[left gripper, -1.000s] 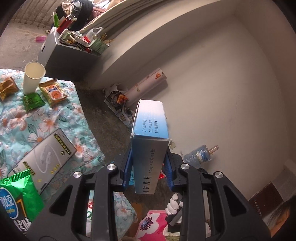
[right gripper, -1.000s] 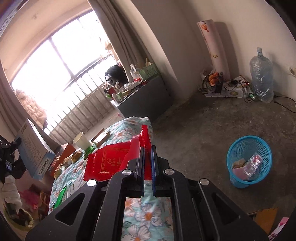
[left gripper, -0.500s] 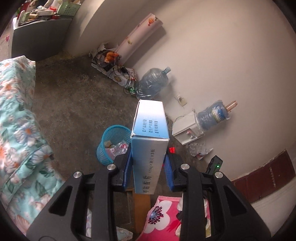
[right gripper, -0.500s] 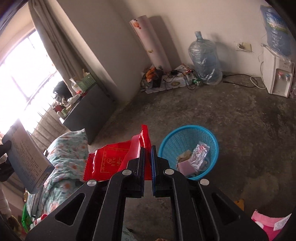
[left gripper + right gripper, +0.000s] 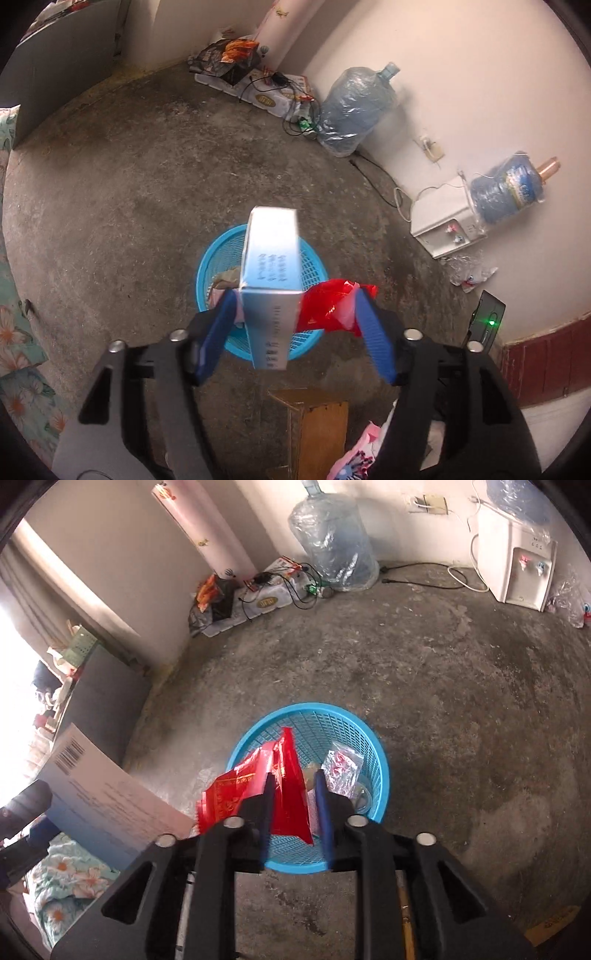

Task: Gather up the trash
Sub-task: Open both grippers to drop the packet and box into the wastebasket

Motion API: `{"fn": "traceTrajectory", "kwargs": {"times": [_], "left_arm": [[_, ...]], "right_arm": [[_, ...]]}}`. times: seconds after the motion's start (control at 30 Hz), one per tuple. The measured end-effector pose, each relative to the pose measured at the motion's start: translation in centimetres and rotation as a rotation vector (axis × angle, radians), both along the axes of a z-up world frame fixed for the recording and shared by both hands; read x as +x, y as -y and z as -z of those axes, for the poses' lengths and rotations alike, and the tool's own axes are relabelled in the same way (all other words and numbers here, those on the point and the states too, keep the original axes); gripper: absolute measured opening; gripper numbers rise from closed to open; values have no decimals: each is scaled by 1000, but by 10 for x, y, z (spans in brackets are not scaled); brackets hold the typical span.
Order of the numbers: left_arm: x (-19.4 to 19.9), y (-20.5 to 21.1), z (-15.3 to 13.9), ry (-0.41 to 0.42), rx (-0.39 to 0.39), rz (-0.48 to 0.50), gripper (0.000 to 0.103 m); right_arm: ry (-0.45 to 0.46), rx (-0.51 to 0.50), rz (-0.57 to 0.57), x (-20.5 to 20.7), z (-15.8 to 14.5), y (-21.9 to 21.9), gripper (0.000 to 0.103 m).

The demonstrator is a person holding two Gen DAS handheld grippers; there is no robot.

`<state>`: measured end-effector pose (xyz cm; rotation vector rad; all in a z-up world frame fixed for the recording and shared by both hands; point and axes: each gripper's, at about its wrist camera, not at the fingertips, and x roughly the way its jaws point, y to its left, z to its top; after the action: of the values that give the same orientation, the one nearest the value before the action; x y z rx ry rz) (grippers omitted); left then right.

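Hovering over the blue basket (image 5: pixel 207 258) at frame centre, both grippers have just been opening. Left gripper (image 5: pixel 295 332): pads spread clear of the pale blue box (image 5: pixel 271 266) between them. Right gripper (image 5: pixel 295 808): released, red wrapper (image 5: pixel 288 794) loose between its pads, above the basket's trash.

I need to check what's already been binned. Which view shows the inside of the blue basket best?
The right wrist view: the blue basket opens toward the camera, with a clear wrapper lying inside. In the left wrist view the blue box and red wrapper cover most of it.
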<state>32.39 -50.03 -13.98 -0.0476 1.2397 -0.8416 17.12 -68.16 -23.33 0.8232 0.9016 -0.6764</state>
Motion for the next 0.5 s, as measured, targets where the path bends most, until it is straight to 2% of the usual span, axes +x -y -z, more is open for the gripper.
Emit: {"fn": "traceTrajectory", "kwargs": {"times": [0.07,0.17,0.27,0.4,0.5], "left_arm": [[3,3,9,-2,20,-24,66],[5,-7,18,-68,13,-58,66],[3,-22,12,-61,12,-54,66],[-4,-51,-11,-48,-20,-52,66],[-21,-82,-39,16,-13,-50,66]], "right_arm": [[-19,20,9,5,14,4,47],[7,44,32,-2,24,0,47],[33,66,58,-13,26,-11,47],[104,77,85,-30,7,-40,47],[172,38,76,-43,-24,-75,47]]}}
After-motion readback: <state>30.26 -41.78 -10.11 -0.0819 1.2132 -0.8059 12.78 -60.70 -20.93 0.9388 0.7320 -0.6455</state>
